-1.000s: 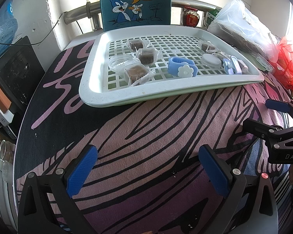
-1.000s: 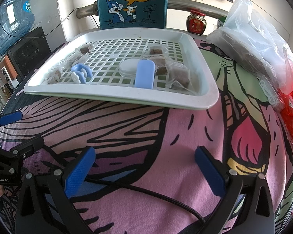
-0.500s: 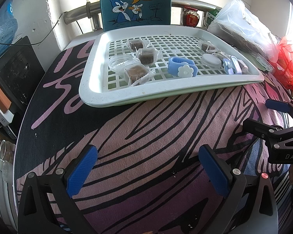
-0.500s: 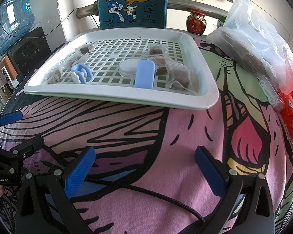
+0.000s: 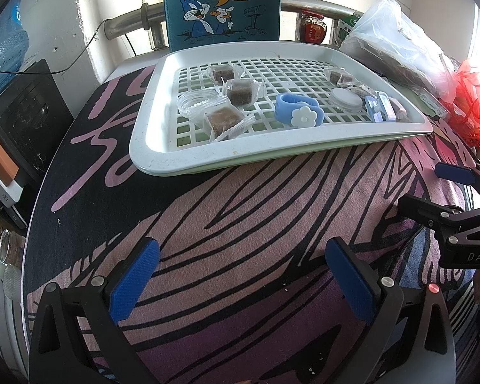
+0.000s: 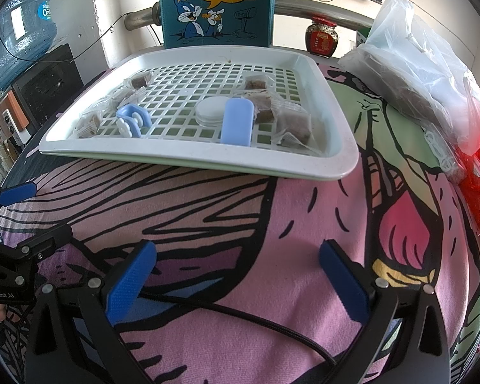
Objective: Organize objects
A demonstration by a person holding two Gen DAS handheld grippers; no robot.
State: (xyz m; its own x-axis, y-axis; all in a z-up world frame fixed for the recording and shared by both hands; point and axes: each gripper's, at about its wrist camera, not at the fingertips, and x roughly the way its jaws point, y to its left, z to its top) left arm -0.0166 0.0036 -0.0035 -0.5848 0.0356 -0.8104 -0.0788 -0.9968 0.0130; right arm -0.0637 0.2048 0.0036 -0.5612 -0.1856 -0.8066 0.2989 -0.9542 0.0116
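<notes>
A white slotted tray (image 5: pixel 188 156) (image 6: pixel 342 160) sits at the back of the cloth-covered table. It holds wrapped brown snacks (image 5: pixel 223 121) (image 6: pixel 293 124), a blue ring with a white flower (image 5: pixel 299 113) (image 6: pixel 132 121), a round white lid (image 5: pixel 345 100) (image 6: pixel 212 110), a clear round container (image 5: pixel 197 101) and a pale blue case (image 6: pixel 237 125) (image 5: pixel 373 112). My left gripper (image 5: pixel 241 276) hovers open over the cloth well short of the tray, nothing between its fingers. My right gripper (image 6: pixel 236 275) is likewise open and empty, near the front edge.
A blue cartoon box (image 5: pixel 222 3) stands behind the tray. A red-lidded jar (image 6: pixel 320 37), a clear plastic bag (image 6: pixel 416 64) and a red bag (image 5: pixel 476 108) lie at the right. A black cable (image 6: pixel 240 313) crosses the cloth. A water bottle (image 6: pixel 16 28) and speaker stand left.
</notes>
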